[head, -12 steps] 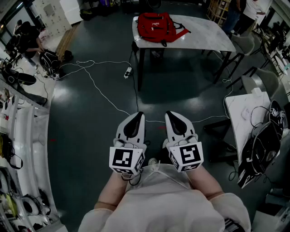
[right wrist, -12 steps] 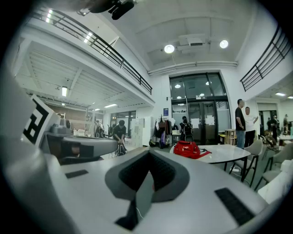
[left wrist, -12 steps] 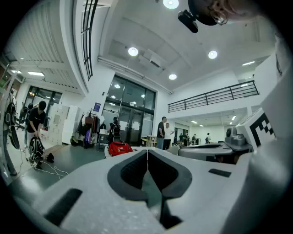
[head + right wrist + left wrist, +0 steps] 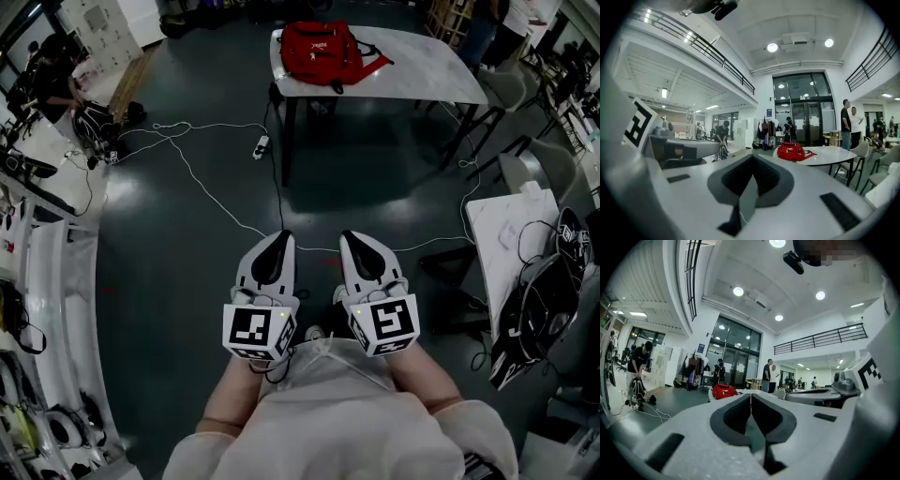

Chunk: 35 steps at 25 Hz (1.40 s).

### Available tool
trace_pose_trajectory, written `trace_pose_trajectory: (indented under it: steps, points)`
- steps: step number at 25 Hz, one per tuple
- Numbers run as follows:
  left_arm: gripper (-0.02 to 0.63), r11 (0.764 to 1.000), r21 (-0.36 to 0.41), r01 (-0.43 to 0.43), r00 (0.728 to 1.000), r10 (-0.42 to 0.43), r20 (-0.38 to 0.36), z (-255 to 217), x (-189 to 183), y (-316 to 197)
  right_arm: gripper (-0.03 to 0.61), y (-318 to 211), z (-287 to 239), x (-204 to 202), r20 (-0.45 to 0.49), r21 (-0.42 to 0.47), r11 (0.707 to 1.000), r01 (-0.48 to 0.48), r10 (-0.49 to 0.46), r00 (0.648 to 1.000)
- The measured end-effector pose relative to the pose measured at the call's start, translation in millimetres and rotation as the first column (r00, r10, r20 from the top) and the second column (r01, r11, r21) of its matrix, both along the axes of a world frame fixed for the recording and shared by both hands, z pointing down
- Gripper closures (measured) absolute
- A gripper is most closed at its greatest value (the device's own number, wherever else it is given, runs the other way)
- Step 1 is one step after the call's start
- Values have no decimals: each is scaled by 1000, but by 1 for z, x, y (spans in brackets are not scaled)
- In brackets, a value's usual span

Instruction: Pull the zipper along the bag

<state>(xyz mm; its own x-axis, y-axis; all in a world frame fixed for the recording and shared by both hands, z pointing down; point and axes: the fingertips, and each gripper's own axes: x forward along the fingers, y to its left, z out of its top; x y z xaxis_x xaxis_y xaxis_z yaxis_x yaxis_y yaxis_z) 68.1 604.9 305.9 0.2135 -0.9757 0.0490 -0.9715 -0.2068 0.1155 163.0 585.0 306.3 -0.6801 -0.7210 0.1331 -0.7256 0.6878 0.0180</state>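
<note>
A red backpack (image 4: 323,52) lies on a white marble-topped table (image 4: 427,75) far ahead, at the top of the head view. It also shows small in the left gripper view as the backpack (image 4: 724,391) and in the right gripper view as the backpack (image 4: 791,152). My left gripper (image 4: 278,238) and right gripper (image 4: 350,239) are held side by side close to my body, well short of the table. Both are shut with nothing between their jaws. The zipper cannot be made out at this distance.
White cables and a power strip (image 4: 262,147) trail over the dark floor between me and the table. A second white table (image 4: 502,234) with black gear stands at the right. Chairs (image 4: 511,89) sit beyond the bag's table. People stand in the background (image 4: 848,124).
The whole view has shifted slightly; the table and bag sit a touch higher and nearer. Both grippers remain shut and held together as before.
</note>
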Motion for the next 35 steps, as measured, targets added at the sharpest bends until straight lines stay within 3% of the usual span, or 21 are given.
trace_pose_trajectory:
  steps: [14, 29, 35]
  points:
    - [594, 997, -53, 47, 999, -48, -11, 24, -14, -59, 551, -74, 23, 0, 41, -78, 997, 5, -2, 999]
    - [594, 991, -35, 131, 991, -129, 41, 0, -22, -260, 551, -287, 8, -10, 73, -72, 990, 118, -112, 991]
    - [594, 992, -28, 120, 991, -118, 59, 1, -14, -313, 551, -345, 12, -6, 71, -71, 988, 134, -129, 989]
